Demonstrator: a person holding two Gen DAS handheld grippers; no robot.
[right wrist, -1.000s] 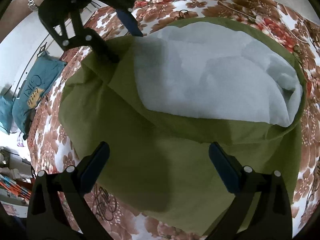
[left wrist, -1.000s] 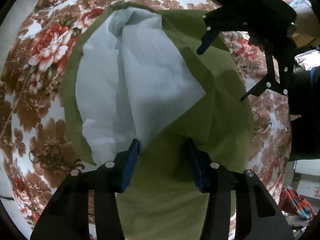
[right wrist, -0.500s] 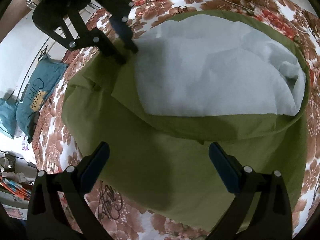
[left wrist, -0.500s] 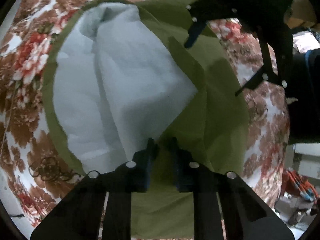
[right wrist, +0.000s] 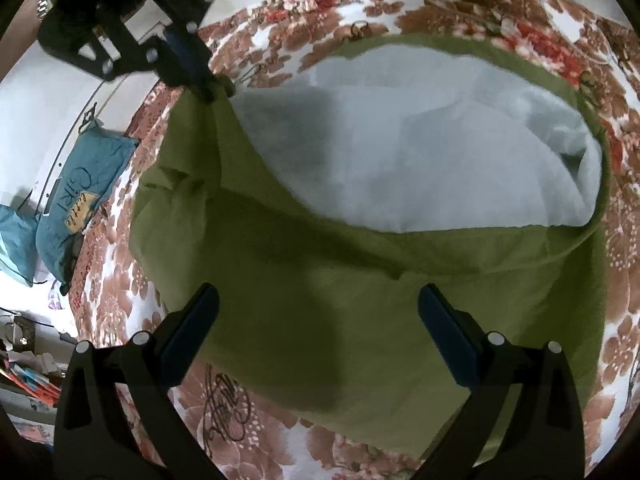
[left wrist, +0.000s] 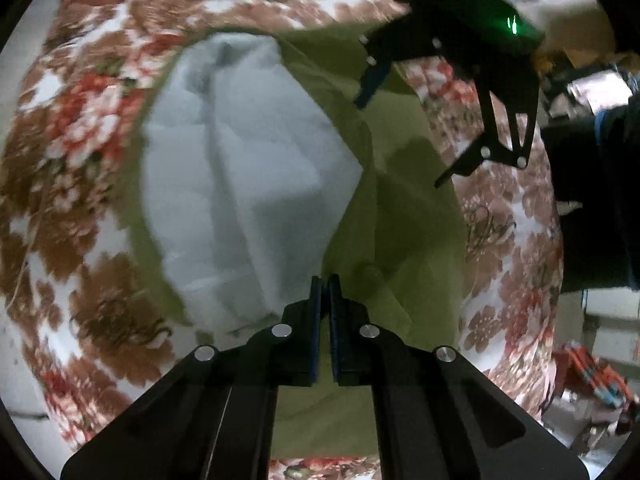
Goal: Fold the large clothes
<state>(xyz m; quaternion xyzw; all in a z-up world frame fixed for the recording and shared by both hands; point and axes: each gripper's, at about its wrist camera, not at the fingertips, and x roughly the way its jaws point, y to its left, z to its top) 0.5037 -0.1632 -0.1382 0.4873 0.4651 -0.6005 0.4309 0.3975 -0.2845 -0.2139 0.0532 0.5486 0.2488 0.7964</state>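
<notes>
From my left wrist camera I see my left hand-held gripper (left wrist: 325, 280) with its blue pads pressed together, pinching a fold of the olive-green garment (left wrist: 404, 208) right where the green cloth meets its pale lining (left wrist: 240, 168). The garment lies spread on the bed's floral bedsheet (left wrist: 76, 152), with the white lining turned up and ringed by a green border. From the right wrist camera, the pinched corner is pulled up into a peak under the left hand-held gripper (right wrist: 200, 80), and folds run down from it across the green cloth (right wrist: 304, 300). My right hand-held gripper (right wrist: 320, 312) hangs over the near green part with its jaws wide apart, gripping nothing; I cannot tell whether its tips touch the cloth. The lining (right wrist: 420, 152) sits beyond it, toward the far side of the bedsheet (right wrist: 440, 20). A teal pillow (right wrist: 76, 192) with lettering lies off to the left, apart from the garment.
</notes>
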